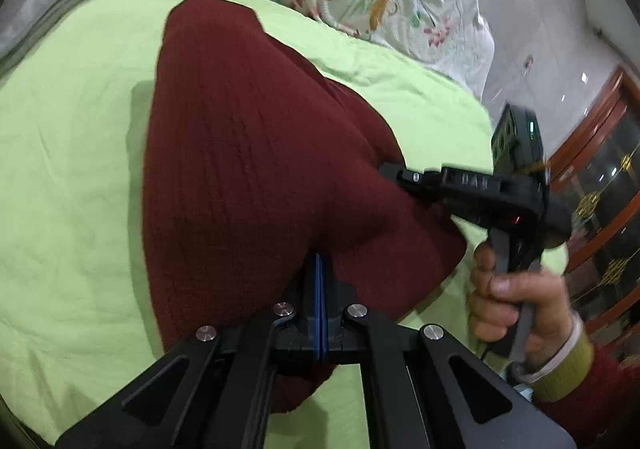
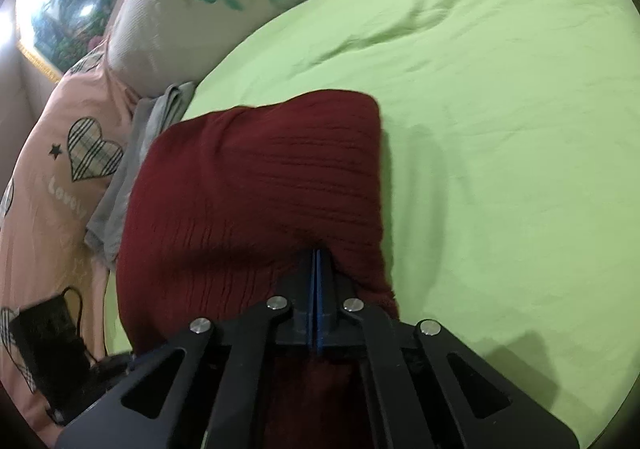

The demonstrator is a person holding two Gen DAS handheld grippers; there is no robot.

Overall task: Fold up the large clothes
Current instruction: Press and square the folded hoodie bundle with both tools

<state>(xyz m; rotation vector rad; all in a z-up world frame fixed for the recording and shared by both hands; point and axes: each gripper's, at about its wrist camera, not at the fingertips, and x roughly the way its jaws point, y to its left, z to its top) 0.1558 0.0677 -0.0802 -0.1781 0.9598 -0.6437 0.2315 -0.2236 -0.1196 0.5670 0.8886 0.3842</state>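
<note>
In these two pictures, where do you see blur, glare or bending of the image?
Left wrist view: the right gripper and the hand are motion-smeared; bright spots glare on the glossy wall. Right wrist view: strong glare on the framed picture; the maroon sweater looks soft. Both views: fisheye bends the green sheet, and the corners are dark.

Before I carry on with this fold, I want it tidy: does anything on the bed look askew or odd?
Nothing damaged. The dark red knit garment is bunched and raised between the left gripper and right gripper, not flat on the green sheet.
</note>
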